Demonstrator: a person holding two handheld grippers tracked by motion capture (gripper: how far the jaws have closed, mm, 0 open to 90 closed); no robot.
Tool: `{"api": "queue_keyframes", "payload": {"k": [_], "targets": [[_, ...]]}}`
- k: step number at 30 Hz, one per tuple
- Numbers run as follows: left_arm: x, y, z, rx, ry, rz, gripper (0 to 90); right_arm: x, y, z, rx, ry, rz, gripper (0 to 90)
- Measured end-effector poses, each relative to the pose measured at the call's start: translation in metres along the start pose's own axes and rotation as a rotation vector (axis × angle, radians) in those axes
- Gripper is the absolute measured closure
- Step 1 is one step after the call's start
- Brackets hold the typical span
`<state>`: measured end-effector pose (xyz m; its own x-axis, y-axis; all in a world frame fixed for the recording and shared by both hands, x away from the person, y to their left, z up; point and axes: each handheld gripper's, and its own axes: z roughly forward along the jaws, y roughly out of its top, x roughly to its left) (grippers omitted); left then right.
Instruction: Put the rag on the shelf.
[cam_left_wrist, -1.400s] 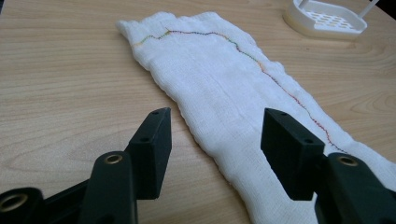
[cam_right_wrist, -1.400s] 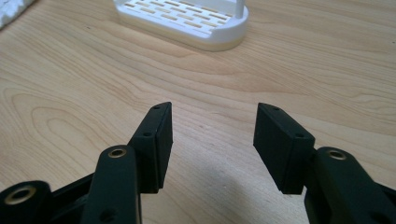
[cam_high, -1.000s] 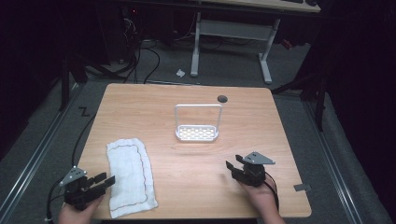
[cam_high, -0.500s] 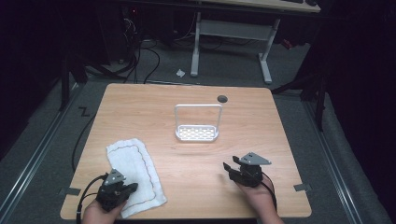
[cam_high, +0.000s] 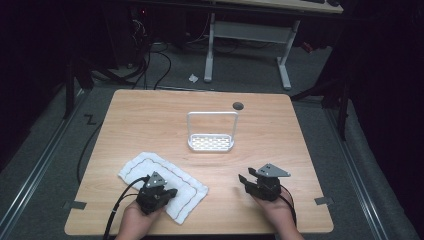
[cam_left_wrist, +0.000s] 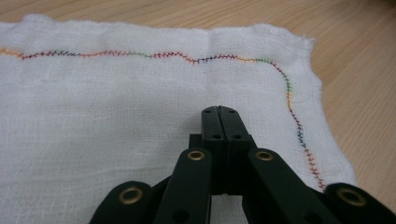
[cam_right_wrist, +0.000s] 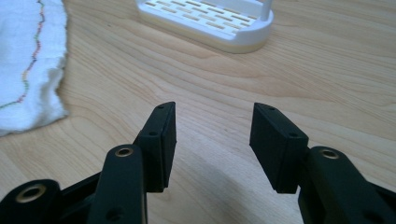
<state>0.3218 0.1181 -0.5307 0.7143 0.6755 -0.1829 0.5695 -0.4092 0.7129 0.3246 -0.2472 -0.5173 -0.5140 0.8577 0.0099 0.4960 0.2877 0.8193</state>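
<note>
A: Left tool, state?

B: Jaws clenched, pads flat against each other, seen along its own camera. Whether a fold of the white cloth is nipped at the very tips, I cannot tell. From the high view, the left tool sits over the cloth's near edge, tips on the fabric.

A: Cloth position?

B: Taking the white soap rack as landmark: the cloth lies nearer the person than the rack and to its left, spread flat on the table, turned at a slant, well apart from the rack. Multicoloured zigzag stitching runs just inside its hem and turns at the corner.

A: Right tool?

B: Released. The right tool has its jaws wide apart with bare table between them; they have just closed a trace, nothing between them. From above, the right tool rests nearer the person than the rack and a little to its right. Its camera shows the rack ahead and the cloth's edge off to the left.

A: Anything else?

B: A dark round hole in the table, beyond the rack.
</note>
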Motion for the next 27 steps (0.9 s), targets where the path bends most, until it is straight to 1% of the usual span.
{"api": "queue_keyframes", "payload": {"k": [1, 2, 3, 4, 5, 6, 7, 8, 9, 10, 11, 12, 13, 14, 15, 16, 17, 18, 19, 20, 22, 23, 24, 26, 27], "targets": [[-0.001, -0.001, 0.000, -0.009, 0.001, 0.001, 89.9, 0.002, 0.000, 0.000, -0.003, 0.011, 0.004, 50.5], [-0.001, -0.004, -0.004, -0.037, -0.013, -0.006, 83.0, 0.007, 0.002, 0.001, -0.010, 0.041, -0.005, 52.0], [-0.001, -0.004, -0.004, -0.037, -0.013, -0.006, 80.2, 0.007, 0.002, 0.001, -0.010, 0.041, -0.005, 52.0], [-0.001, -0.006, -0.009, -0.051, -0.007, -0.004, 80.2, 0.010, 0.003, 0.002, -0.011, 0.055, -0.007, 53.7], [0.000, -0.007, -0.014, -0.065, 0.007, 0.001, 75.8, 0.022, 0.008, 0.005, -0.002, 0.091, -0.038, 60.6], [0.003, -0.008, -0.024, -0.100, 0.031, -0.005, 73.6, 0.026, 0.009, 0.007, 0.002, 0.107, -0.048, 64.6], [0.003, -0.008, -0.024, -0.100, 0.031, -0.005, 72.0, 0.026, 0.009, 0.007, 0.002, 0.107, -0.048, 64.6], [0.011, -0.011, -0.036, -0.131, 0.058, -0.035, 71.1, 0.042, 0.016, 0.013, 0.017, 0.166, -0.067, 74.8], [0.016, -0.013, -0.040, -0.142, 0.072, -0.051, 70.5, 0.048, 0.019, 0.015, 0.023, 0.178, -0.084, 78.0], [0.016, -0.013, -0.040, -0.142, 0.072, -0.051, 69.2, 0.048, 0.019, 0.015, 0.023, 0.178, -0.084, 78.0], [0.027, -0.016, -0.045, -0.144, 0.097, -0.082, 68.7, 0.064, 0.026, 0.023, 0.047, 0.209, -0.129, 87.2], [0.027, -0.016, -0.045, -0.144, 0.097, -0.082, 68.6, 0.064, 0.026, 0.023, 0.047, 0.209, -0.129, 87.2], [0.033, -0.018, -0.047, -0.149, 0.095, -0.110, 68.6, 0.069, 0.028, 0.026, 0.051, 0.223, -0.138, 88.7], [0.036, -0.019, -0.048, -0.149, 0.087, -0.123, 69.5, 0.076, 0.033, 0.032, 0.065, 0.244, -0.146, 90.0], [0.039, -0.020, -0.048, -0.138, 0.082, -0.131, 74.5, 0.081, 0.035, 0.036, 0.069, 0.247, -0.156, 90.0], [0.041, -0.021, -0.047, -0.117, 0.089, -0.138, 78.7, 0.086, 0.039, 0.041, 0.072, 0.253, -0.169, 90.0], [0.044, -0.022, -0.045, -0.092, 0.095, -0.141, 82.0, 0.097, 0.046, 0.056, 0.089, 0.271, -0.196, 90.0], [0.047, -0.024, -0.042, -0.060, 0.097, -0.151, 82.8, 0.100, 0.047, 0.061, 0.101, 0.273, -0.204, 90.0], [0.048, -0.026, -0.040, -0.052, 0.093, -0.157, 82.9, 0.104, 0.048, 0.068, 0.117, 0.277, -0.208, 90.0], [0.048, -0.026, -0.040, -0.052, 0.093, -0.157, 83.1, 0.104, 0.048, 0.068, 0.117, 0.277, -0.208, 90.0], [0.051, -0.027, -0.039, -0.063, 0.078, -0.180, 83.1, 0.108, 0.047, 0.080, 0.150, 0.273, -0.232, 90.0], [0.051, -0.028, -0.039, -0.065, 0.077, -0.182, 83.1, 0.109, 0.044, 0.082, 0.167, 0.273, -0.232, 90.0], [0.050, -0.028, -0.039, -0.068, 0.080, -0.178, 83.1, 0.109, 0.042, 0.082, 0.166, 0.276, -0.238, 90.0], [0.050, -0.027, -0.038, -0.069, 0.081, -0.171, 82.7, 0.109, 0.035, 0.074, 0.167, 0.296, -0.221, 90.0], [0.049, -0.027, -0.036, -0.072, 0.075, -0.172, 82.2, 0.109, 0.029, 0.066, 0.163, 0.311, -0.221, 90.0]]}}
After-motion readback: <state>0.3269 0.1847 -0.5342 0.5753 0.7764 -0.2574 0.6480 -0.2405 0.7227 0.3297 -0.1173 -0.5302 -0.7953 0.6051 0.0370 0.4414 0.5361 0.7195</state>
